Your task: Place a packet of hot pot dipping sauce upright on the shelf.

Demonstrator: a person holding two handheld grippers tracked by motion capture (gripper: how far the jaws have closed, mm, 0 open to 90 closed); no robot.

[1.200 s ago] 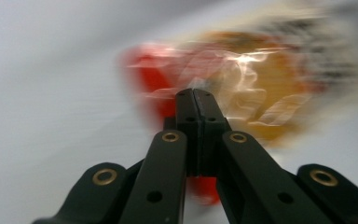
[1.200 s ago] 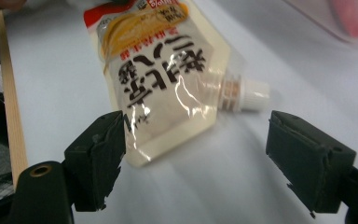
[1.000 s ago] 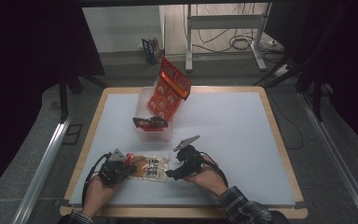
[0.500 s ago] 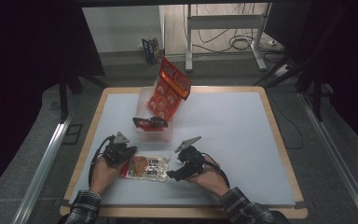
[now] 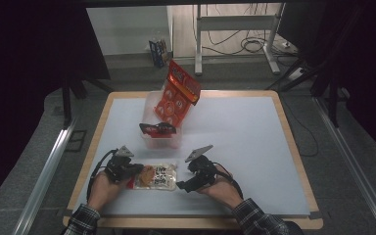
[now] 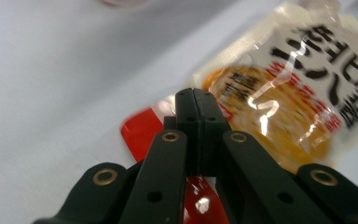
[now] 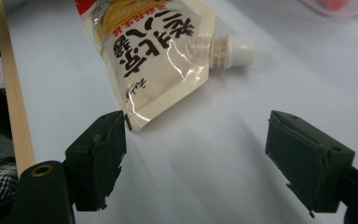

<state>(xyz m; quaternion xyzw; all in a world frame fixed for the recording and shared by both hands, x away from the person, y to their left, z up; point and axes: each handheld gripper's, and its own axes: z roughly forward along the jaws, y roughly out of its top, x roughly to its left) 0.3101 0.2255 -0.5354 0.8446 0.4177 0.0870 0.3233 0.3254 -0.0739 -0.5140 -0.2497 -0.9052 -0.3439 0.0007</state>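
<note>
Where pouch (image 5: 155, 176) lies, left gripper (image 6: 193, 100) clamps its edge

Glossy clear-plastic pouch (image 7: 158, 51) catching glare, crinkled film, with a ribbed white plastic spout (image 7: 230, 46). The surface (image 5: 245, 142) is matt, smooth pale blue, edged in light wood. Matt black plastic on the right gripper (image 7: 196, 158), brass-looking rivets on the left gripper (image 6: 193, 100).

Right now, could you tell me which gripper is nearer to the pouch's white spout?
Right. The right gripper stands open just off the pouch's spout end; the left gripper is shut at the opposite, red end.
</note>
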